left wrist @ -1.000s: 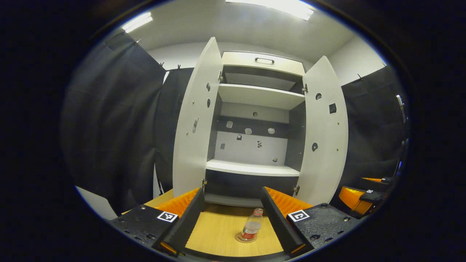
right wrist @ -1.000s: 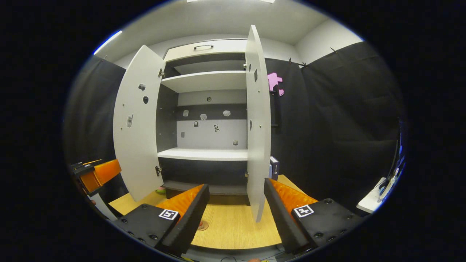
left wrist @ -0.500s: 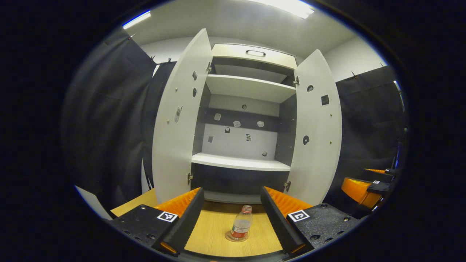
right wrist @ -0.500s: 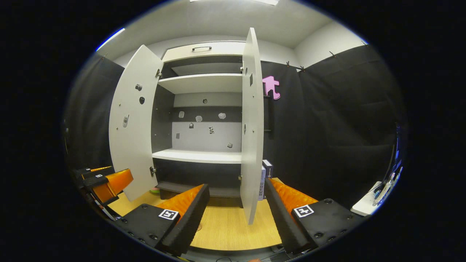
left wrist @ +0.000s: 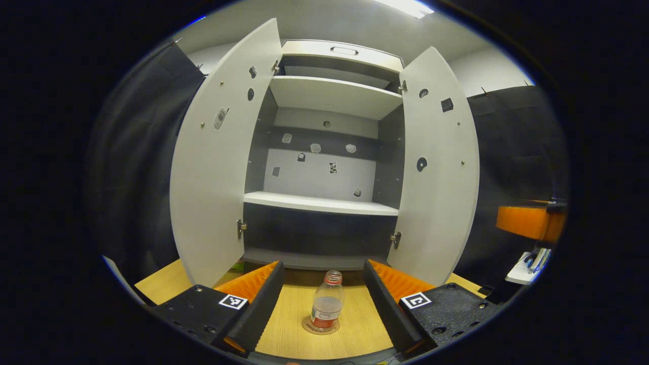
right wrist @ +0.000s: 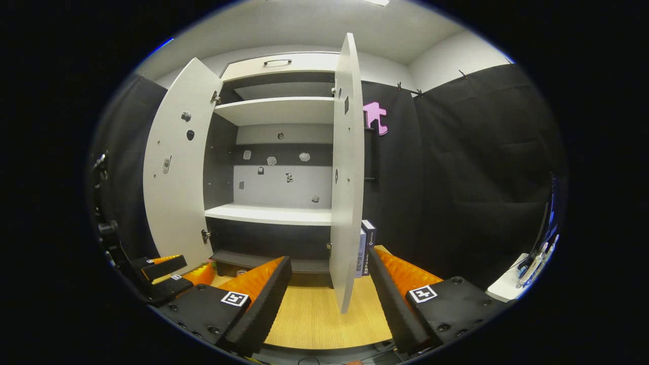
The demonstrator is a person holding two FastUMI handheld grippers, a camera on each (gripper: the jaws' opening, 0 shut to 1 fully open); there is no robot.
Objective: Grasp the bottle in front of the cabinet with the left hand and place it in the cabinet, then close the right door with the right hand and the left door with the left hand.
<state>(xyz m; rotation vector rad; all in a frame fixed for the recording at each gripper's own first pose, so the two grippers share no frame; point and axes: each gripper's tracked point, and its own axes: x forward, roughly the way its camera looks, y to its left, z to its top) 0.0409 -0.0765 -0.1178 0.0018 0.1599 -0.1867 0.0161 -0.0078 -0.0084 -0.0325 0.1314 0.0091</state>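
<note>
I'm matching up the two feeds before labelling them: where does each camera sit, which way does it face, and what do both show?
Left gripper view: rides the left gripper, facing the open white cabinet head-on; its own spread fingers flank the clear plastic bottle with a red label on the wooden table.
Right gripper view: rides the right gripper, facing the right door's edge; own fingers open at the bottom.
Shared: cabinet, both doors, table; each shows the other gripper at its edge.
</note>
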